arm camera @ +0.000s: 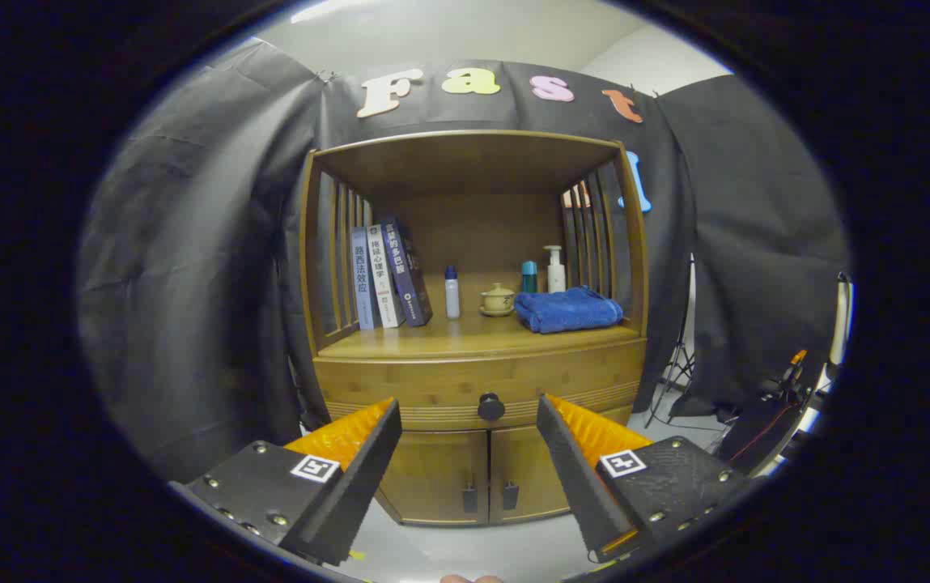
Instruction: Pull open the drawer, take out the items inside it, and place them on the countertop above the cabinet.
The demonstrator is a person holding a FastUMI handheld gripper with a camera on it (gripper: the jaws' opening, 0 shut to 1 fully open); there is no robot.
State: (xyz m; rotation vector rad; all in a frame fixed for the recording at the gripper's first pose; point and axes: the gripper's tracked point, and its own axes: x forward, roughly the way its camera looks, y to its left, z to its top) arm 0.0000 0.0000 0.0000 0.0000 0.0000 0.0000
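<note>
Gripper spread wide, nothing held; both fingers well short of the cabinet. Drawer shut, round dark knob sits in the gap between the fingertips, beyond them. Countertop above it carries books, a small white bottle, lidded cup, teal bottle, pump bottle, folded blue towel. Two lower doors closed.
</note>
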